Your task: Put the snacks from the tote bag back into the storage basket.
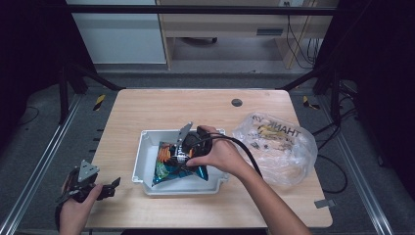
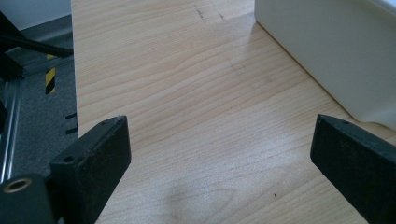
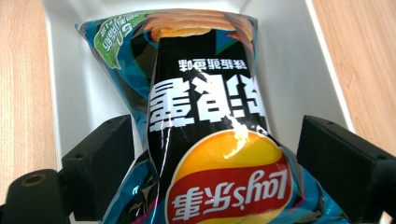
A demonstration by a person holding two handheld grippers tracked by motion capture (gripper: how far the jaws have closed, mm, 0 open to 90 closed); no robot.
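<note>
Chip bag (image 3: 210,140) lies in white bin (image 1: 143,159); right gripper (image 3: 210,158) jaws spread, straddling it without contact. Left gripper (image 2: 219,158) jaws spread over worktop (image 2: 187,93).

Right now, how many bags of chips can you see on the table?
1. A single chip bag lies in the white bin at mid-table, between the open jaws of the right gripper. The clear plastic bag to its right may hide more; its contents are too unclear to tell.
</note>
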